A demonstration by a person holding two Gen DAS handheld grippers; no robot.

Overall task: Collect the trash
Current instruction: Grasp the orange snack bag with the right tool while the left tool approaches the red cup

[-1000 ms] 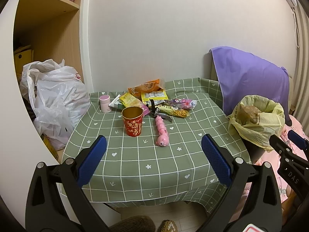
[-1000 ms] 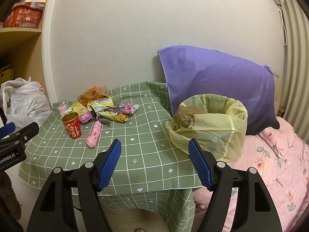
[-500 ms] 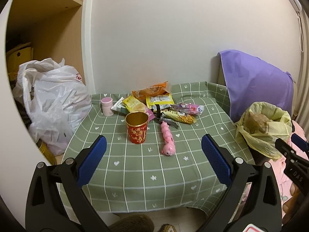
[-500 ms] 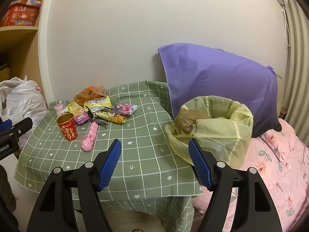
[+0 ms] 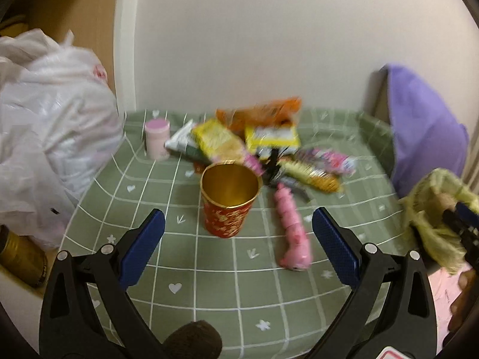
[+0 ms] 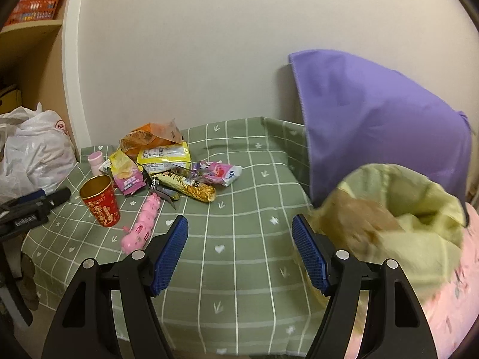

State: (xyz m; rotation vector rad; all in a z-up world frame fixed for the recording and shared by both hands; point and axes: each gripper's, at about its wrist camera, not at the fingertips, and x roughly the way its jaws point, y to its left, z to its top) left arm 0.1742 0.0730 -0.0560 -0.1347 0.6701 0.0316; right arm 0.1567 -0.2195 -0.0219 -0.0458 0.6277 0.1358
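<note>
A red and gold paper cup (image 5: pixel 229 200) (image 6: pixel 100 202) stands upright on the green checked tablecloth (image 5: pixel 215 272) (image 6: pixel 239 209). Beside it lies a pink caterpillar-shaped wrapper (image 5: pixel 292 230) (image 6: pixel 143 224). Behind them is a heap of snack wrappers (image 5: pixel 254 140) (image 6: pixel 161 161) and a small pink bottle (image 5: pixel 157 139) (image 6: pixel 95 161). A yellow-lined trash bin (image 5: pixel 434 218) (image 6: pixel 398 221) holding brown paper stands right of the table. My left gripper (image 5: pixel 238 240) hangs open just short of the cup. My right gripper (image 6: pixel 239 254) is open over the table's near right part, empty.
A full white plastic bag (image 5: pixel 51 137) (image 6: pixel 33 152) sits left of the table by a wooden shelf (image 6: pixel 33 24). A purple pillow (image 5: pixel 425 122) (image 6: pixel 383 119) leans on the wall at right, over pink floral bedding (image 6: pixel 443 314). A gold can (image 5: pixel 21 257) stands low left.
Both grippers have moved forward toward the table. The cup now looms close between the left fingers, and the trash bin sits nearer the right gripper. Nothing on the table has shifted.
</note>
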